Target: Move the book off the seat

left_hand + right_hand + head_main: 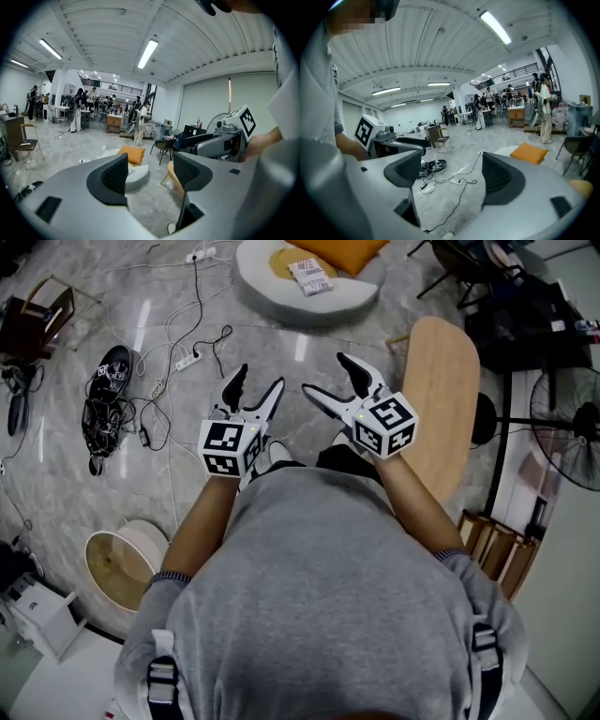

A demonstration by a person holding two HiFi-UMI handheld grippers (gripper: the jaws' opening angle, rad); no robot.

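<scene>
Both hand-held tools are spread w/ nothing between the pads: left gripper (258, 381) and right gripper (330, 376) are held side by side at waist height, pointing fwd and slightly down. The small printed book (309, 276) lies flat on the round pale-grey cushioned seat (267, 292), touching the square orange fabric cushion (342, 251), well apart from both grippers.

Step in hand looks like the approach. To do it well, the person should prob. walk closer first, then bring one gripper in low along the seat top, jaws kept wide, and take the book by a free edge away from the cushion. A soft seat will likely give under pressure, so a shallow slide-under beats a push down. The other gripper could steady the far edge.

Surface and room: glossy grey marble-look floor (75, 474), w/ loose black and white cables (183, 362) and a pair of black shoes (105, 395) to the left, a trip risk. A long oval light-wood board (441, 399) stands to the right, and a black pedestal fan (574, 427) beyond it. The gripper views show a big open hall w/ people and desks far off.
</scene>
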